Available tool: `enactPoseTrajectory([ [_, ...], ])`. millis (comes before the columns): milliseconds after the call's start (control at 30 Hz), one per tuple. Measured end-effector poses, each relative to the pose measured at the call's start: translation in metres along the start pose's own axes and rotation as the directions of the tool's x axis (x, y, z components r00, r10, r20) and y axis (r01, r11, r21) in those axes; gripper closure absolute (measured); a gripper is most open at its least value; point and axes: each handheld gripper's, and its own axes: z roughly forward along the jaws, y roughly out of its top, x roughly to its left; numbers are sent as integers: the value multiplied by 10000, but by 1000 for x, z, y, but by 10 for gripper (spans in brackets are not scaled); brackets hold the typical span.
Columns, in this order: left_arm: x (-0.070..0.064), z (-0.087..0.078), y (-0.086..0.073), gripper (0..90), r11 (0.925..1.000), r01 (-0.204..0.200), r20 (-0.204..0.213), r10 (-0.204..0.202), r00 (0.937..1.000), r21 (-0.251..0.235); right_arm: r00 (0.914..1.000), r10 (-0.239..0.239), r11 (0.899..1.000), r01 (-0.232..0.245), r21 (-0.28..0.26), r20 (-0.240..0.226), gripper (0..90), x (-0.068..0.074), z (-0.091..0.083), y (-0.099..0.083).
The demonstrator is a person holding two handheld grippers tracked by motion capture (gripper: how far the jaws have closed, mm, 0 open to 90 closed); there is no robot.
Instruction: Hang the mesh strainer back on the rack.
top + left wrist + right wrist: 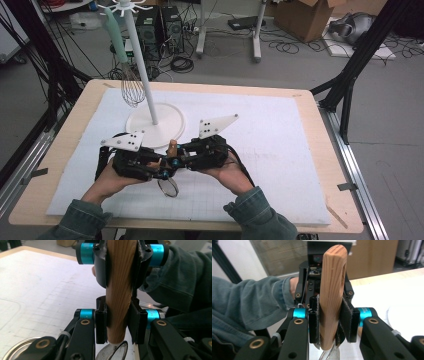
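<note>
Left gripper (117, 323) and right gripper (331, 326) both clamp the wooden utensil handle (172, 146) above the desk (50, 200), near its front edge; unequal pull or early release may twist or drop it.

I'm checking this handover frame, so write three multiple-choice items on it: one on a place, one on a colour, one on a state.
1. Where does the green-handled whisk hang?
A. From the white stand
B. From the left gripper
C. Off the table's edge

2. What colour are the rings beside the jaws?
A. Red
B. Yellow
C. Blue

3. How is the wooden handle held?
A. It lies loose on the mat
B. Both the left gripper and the right gripper clamp it
C. A bare hand holds it

Answers:
1 A: the whisk dangles from a hook at the stand's top in the high view.
2 C: bright blue rings sit by the jaws in both gripper views.
3 B: each gripper view shows its own jaws pressed on the handle's sides.
</note>
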Motion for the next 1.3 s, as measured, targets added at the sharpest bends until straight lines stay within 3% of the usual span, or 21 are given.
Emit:
enactPoseTrajectory([
  [67, -1, -2, 1, 709, 10000, -58, -360, 56, 9993, -48, 9995, 105, 9997, -99, -207, 294, 556, -1, -3, 0],
  [200, -1, -11, 4, 709, 9991, -198, -1258, 148, 9919, -387, 9950, 144, 9993, -108, -369, 988, 489, -1, -19, -3],
  [333, -2, -18, 11, 710, 9971, -287, -2377, 111, 9713, -707, 9852, 46, 9995, 10, -327, 1714, 439, 0, -33, -8],
  [433, -1, -22, 14, 710, 9961, -326, -2735, 89, 9618, -819, 9787, 96, 9992, -17, -389, 2050, 416, -2, -43, -13],
  [533, 0, -26, 17, 710, 9947, -333, -2836, 44, 9589, -971, 9701, 88, 9991, 15, -420, 2424, 384, 0, -53, -16],
  [567, 1, -28, 18, 710, 9946, -371, -2952, 68, 9554, -969, 9671, 97, 9990, 15, -439, 2542, 378, 0, -56, -17],
  [833, 8, -40, 26, 710, 9918, -332, -3224, -84, 9466, -1234, 9536, 224, 9986, -66, -533, 3003, 360, 2, -77, -30],
  [1133, 14, -51, 39, 711, 9891, -301, -3602, -241, 9326, -1440, 9435, 360, 9980, -168, -609, 3293, 337, 4, -93, -39],
  [1300, 17, -57, 45, 711, 9872, -245, -3650, -352, 9303, -1577, 9407, 377, 9987, -238, -453, 3371, 318, 5, -97, -43],
])
